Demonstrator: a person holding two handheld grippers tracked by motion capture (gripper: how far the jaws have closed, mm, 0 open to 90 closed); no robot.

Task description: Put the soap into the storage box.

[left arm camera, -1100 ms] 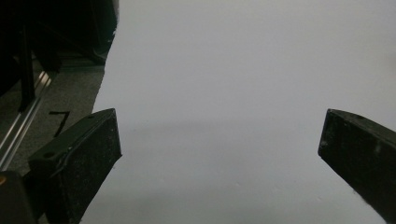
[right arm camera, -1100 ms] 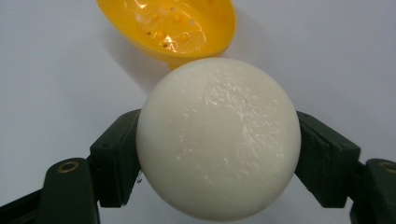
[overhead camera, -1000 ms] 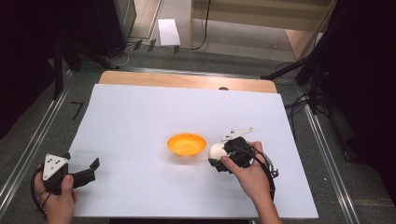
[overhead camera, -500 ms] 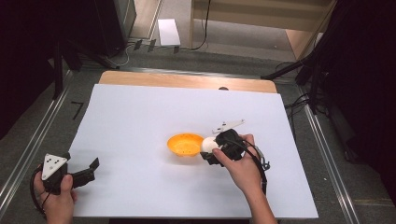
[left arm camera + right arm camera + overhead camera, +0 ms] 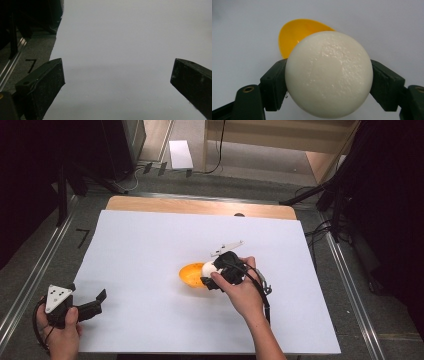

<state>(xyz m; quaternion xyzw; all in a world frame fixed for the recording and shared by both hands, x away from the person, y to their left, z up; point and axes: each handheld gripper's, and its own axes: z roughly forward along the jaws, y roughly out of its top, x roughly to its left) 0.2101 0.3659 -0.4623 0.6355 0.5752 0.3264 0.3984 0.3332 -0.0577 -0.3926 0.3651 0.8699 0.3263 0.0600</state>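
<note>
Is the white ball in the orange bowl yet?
Not yet. The right gripper is shut on the ball, holding it at the bowl's near edge. The bowl looks empty.

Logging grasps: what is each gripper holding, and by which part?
Right gripper clamps the white round ball by its opposite sides, near the orange bowl. Left gripper holds nothing, jaws open.

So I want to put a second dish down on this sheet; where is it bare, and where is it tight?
Bare: the white sheet between the round orange bowl and the open left gripper, plus the strip toward the wooden table edge. Crowded: around the bowl, where the right gripper holds a round white ball at its rim.
</note>
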